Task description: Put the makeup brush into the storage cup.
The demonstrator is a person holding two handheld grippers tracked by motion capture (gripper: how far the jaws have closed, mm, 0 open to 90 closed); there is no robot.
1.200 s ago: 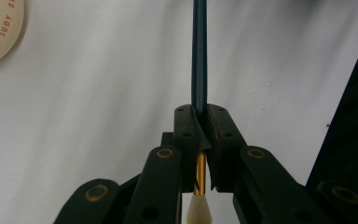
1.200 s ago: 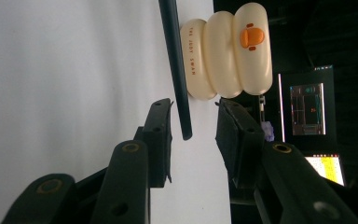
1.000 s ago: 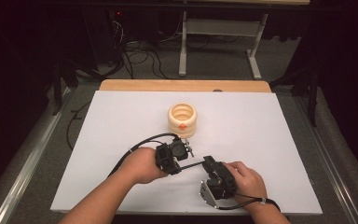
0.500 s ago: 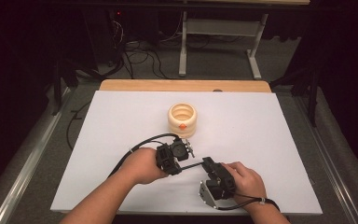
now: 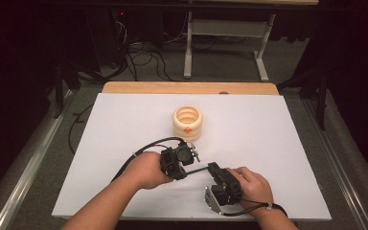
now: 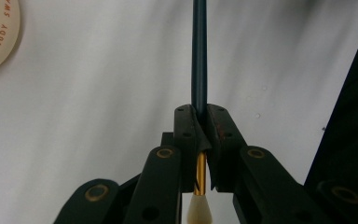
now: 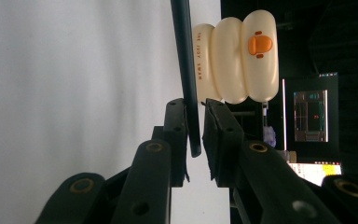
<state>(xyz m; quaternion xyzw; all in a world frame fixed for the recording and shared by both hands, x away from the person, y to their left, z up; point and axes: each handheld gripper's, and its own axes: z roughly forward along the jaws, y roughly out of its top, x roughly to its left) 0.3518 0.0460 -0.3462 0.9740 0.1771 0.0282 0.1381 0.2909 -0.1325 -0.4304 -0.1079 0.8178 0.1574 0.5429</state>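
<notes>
Now we hold a thin dark brush (image 6: pixel 199 56) low over the white table (image 5: pixel 278 143), between our two tools. Our left gripper (image 6: pixel 200 140) pinches it tight near its gold band. Our right gripper (image 7: pixel 195 126) has its jaws spread a little around the handle's end. A cream ring-shaped pot (image 5: pixel 187 122) sits close behind.

Both grippers — left gripper (image 5: pixel 190 155), right gripper (image 5: pixel 214 168) — are black, brass-riveted, trailing black cables.
</notes>
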